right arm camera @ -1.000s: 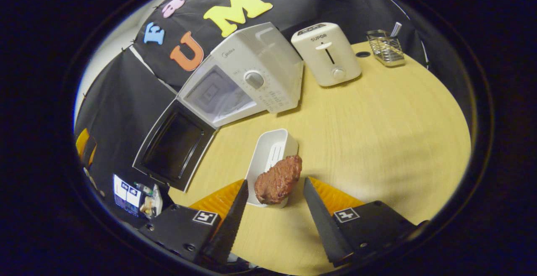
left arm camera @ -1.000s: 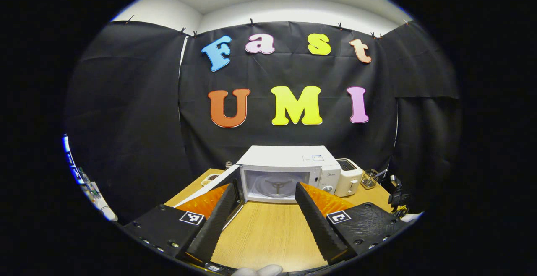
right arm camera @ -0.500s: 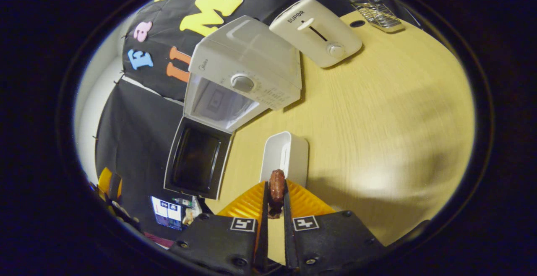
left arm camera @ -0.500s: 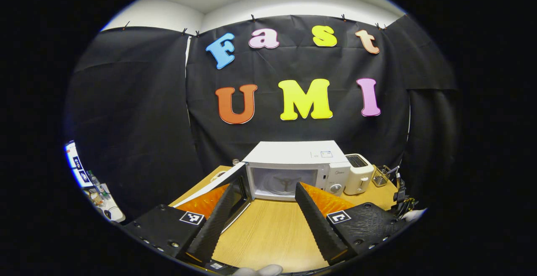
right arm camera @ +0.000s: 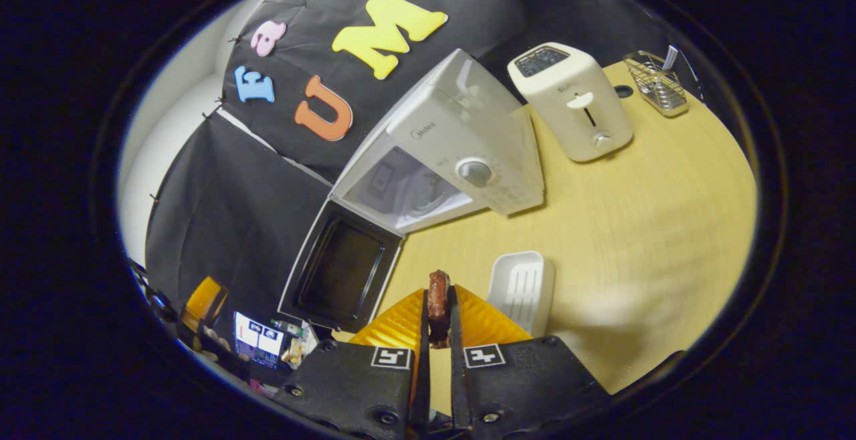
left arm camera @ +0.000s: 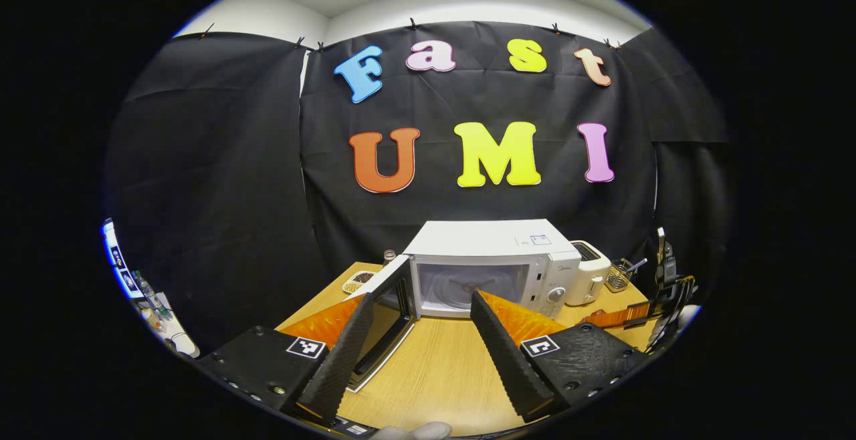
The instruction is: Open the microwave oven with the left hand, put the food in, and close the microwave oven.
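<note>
The white microwave (left arm camera: 491,266) stands at the back of the wooden table, its door (left arm camera: 384,309) swung wide to the left and its lit cavity (left arm camera: 468,286) showing a bare turntable. My left gripper (left arm camera: 418,306) hangs open in front of it, a little back from the door, holding nothing. In the right gripper view the same microwave (right arm camera: 461,152) lies ahead with its door (right arm camera: 341,273) open. My right gripper (right arm camera: 438,301) is shut on a brown piece of meat (right arm camera: 439,296), lifted above the table. The white tray (right arm camera: 521,286) sits just to its right.
A cream toaster (right arm camera: 572,102) stands right of the microwave, and a wire basket (right arm camera: 655,82) with utensils is beyond it. A small dish (left arm camera: 358,281) and a jar (left arm camera: 389,256) rest left of the microwave. The other gripper (left arm camera: 622,316) shows at the right edge.
My right gripper has closed on the meat and lifted it off the white tray, then swung left toward the microwave. My left gripper has drawn back and left from the open door.
</note>
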